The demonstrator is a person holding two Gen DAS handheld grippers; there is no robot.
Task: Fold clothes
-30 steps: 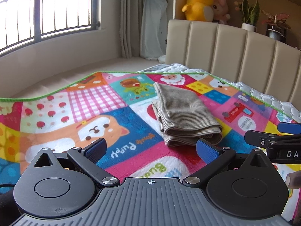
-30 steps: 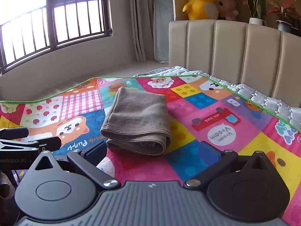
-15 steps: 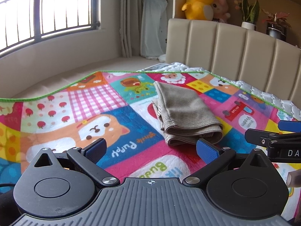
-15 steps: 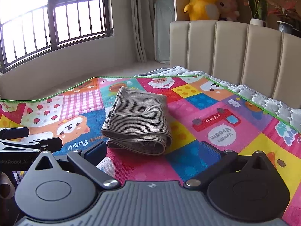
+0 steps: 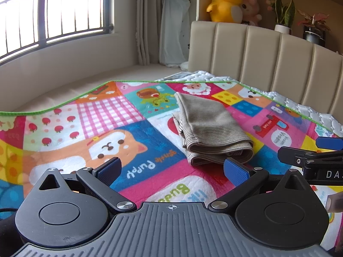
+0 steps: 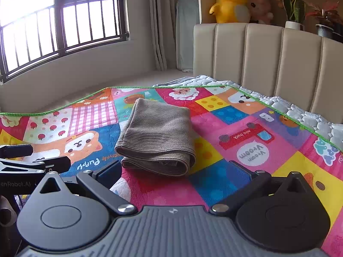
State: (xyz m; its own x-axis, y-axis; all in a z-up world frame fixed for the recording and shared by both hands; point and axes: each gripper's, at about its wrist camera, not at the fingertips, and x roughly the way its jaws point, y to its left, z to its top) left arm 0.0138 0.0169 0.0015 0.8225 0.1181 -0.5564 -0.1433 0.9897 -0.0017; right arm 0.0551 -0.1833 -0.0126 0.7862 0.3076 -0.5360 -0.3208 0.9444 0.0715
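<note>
On the bed, the brown ribbed garment (image 6: 157,140) lies already folded into a thick, compact bundle near the middle of the patchwork play mat (image 5: 137,141), its rolled edge facing the near side. Both tools hang back from it: the left gripper (image 5: 171,169) has its blue pads spread wide with nothing between them, and the right gripper (image 6: 178,171) is likewise spread and empty, the garment just beyond its fingertips. To my eye the folding looks all but done, so what remains is tidying: if another fold or a squaring-up is wanted, each gripper would do best to pinch one near corner through all the layers, so the bundle moves as one piece and the layers don't slide apart. The left edge shows layers stepping out a little in the left wrist view, and that is where it might come undone. Nothing sits close enough on the mat to get in the way. Far off stand the padded headboard (image 6: 268,51), a yellow plush duck (image 5: 225,4) and potted plants (image 5: 283,15) above it, and a barred window (image 6: 64,23) at the far left.
</note>
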